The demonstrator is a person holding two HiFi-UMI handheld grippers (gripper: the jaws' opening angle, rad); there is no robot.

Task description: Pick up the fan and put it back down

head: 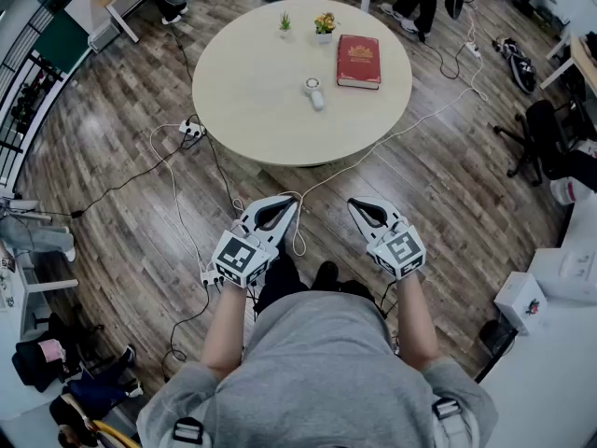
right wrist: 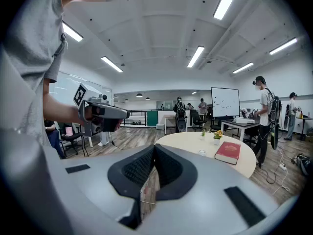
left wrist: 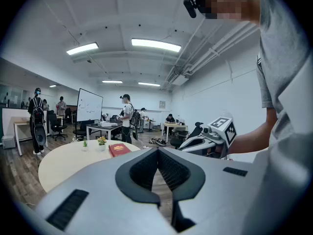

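Presently, step in hand: the approach, judged as not yet begun in earnest.

- Small white handheld fan (head: 315,92): lying near the middle of the round beige tabletop (head: 252,110), in the upper centre of the head view, well apart from both grippers. Nothing is touching it.
- Red hardcover book (head: 359,61): lying just right of the fan. Two small potted plants (head: 305,23) are standing above it in the frame, near the table's far rim.
- White cable (head: 297,236): trailing across the wooden floor in the lower centre of the head view, between the grippers and the table.

Advice for doing the step well: the person is standing off from the table, so closing that gap comes first, stepping clear of the cable. One gripper needs to be opening before it reaches the fan. Coming in low along the tabletop, away from the book, seems the safest line. Which part of the fan suits the grip is too small to tell.

- Left gripper (head: 287,203): jaws are meeting fully, holding nothing, hovering over the floor at lower centre-left.
- Right gripper (head: 357,207): jaws likewise pressed together, empty, hovering at lower centre-right.
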